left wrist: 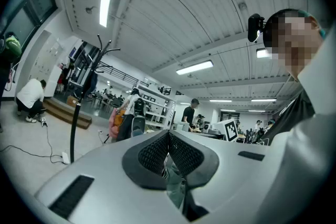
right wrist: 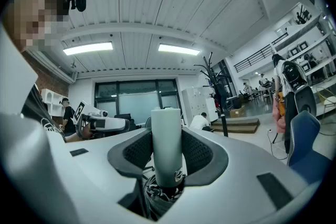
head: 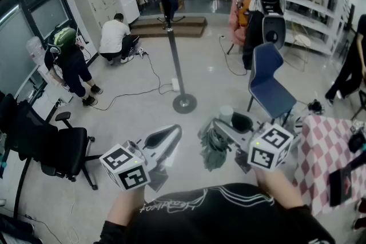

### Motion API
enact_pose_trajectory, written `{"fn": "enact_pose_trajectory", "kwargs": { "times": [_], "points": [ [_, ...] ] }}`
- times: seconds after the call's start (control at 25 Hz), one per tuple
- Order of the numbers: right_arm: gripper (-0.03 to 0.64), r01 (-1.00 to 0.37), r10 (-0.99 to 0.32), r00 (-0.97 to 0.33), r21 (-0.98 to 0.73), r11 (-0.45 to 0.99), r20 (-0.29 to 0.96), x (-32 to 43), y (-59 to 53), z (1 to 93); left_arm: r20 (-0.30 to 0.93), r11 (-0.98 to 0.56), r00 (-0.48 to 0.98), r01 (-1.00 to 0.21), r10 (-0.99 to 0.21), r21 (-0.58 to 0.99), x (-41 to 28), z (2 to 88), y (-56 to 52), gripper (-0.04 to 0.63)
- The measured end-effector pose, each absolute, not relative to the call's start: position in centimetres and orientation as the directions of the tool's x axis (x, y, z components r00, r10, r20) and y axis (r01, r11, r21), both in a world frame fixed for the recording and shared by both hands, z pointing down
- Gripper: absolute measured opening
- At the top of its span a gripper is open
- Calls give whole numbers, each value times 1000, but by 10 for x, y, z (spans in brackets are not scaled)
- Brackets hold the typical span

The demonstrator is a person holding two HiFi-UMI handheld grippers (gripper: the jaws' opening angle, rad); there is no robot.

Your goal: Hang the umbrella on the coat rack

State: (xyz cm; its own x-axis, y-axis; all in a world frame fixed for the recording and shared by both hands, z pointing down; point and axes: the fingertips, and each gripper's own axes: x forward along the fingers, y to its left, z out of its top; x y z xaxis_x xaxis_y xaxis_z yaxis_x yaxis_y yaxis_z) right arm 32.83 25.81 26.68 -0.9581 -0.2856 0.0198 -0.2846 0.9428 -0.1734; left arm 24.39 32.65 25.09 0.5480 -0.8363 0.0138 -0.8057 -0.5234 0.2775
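In the head view my right gripper point(head: 224, 121) holds a folded grey-green umbrella point(head: 213, 150), which hangs down beneath it. The right gripper view shows the pale cylindrical handle point(right wrist: 166, 141) standing upright between the pads, with my right gripper point(right wrist: 166, 152) shut on it. My left gripper point(head: 174, 131) is beside it on the left, apart from the umbrella. Its jaws are shut point(left wrist: 168, 136), and some pale green fabric shows in the gap below them. The black coat rack point(head: 174, 60) stands a few steps ahead with a dark garment on top. It also appears as coat rack point(left wrist: 75, 123) and coat rack point(right wrist: 220, 107).
A blue chair point(head: 269, 86) stands right of the rack and a black office chair point(head: 51, 148) at left. A checkered table point(head: 326, 148) is at right. A cable point(head: 137, 88) and power strip point(head: 175, 84) lie near the rack's base point(head: 185, 103). A crouching person point(head: 114, 37) and others are around.
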Motion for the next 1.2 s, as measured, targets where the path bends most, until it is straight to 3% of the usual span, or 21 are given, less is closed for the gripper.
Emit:
{"fn": "enact_pose_trajectory", "kwargs": {
  "times": [0.72,1.2],
  "points": [
    [169,-276,-279,-960,-177,945,3,325,252,276,45,-463,498,-832,-866,305,232,272,332,0],
    [169,-279,-267,-960,-243,929,80,259,199,329,78,-383,457,-816,-886,434,148,332,280,0]
  ]
}}
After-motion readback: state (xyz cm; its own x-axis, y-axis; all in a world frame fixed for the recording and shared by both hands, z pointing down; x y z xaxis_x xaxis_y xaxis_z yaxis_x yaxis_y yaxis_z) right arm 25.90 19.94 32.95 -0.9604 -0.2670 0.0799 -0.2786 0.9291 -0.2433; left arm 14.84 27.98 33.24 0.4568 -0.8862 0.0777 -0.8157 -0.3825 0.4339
